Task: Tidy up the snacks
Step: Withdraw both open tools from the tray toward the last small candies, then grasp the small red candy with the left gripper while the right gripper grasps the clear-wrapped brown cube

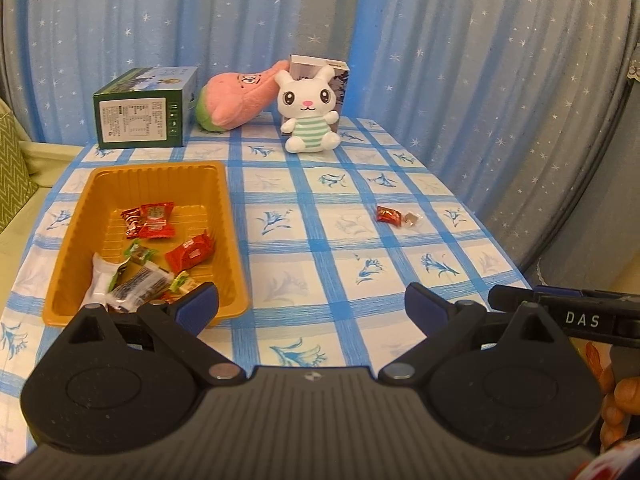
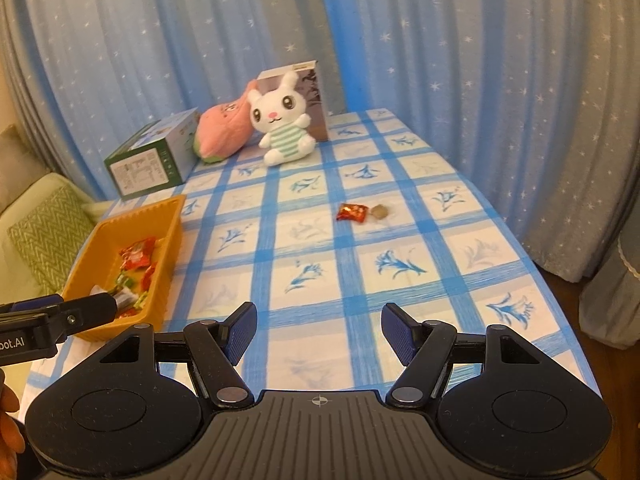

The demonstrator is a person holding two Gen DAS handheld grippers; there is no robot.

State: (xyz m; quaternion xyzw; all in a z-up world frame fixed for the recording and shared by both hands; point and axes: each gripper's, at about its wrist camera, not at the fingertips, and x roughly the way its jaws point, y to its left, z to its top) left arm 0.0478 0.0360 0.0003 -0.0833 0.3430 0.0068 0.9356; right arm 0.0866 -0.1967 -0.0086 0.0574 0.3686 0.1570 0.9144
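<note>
An orange tray [image 1: 100,184] sits at the table's left and holds several wrapped snacks, red, green and white; it also shows in the right wrist view [image 2: 168,248]. A red-wrapped candy [image 1: 388,215] and a small clear-wrapped brown candy [image 1: 412,219] lie side by side on the checked cloth at mid-right; both show in the right wrist view, the red one [image 2: 352,212] left of the brown one [image 2: 380,211]. My left gripper [image 1: 312,304] is open and empty beside the tray's near right corner. My right gripper [image 2: 318,330] is open and empty, well short of the two candies.
A green box [image 1: 140,110], a pink plush [image 1: 236,98], a white bunny plush [image 1: 310,114] and a brown box [image 1: 320,70] behind it stand along the table's far edge. Blue star curtains hang behind. A green cushion [image 2: 52,232] lies off the table's left.
</note>
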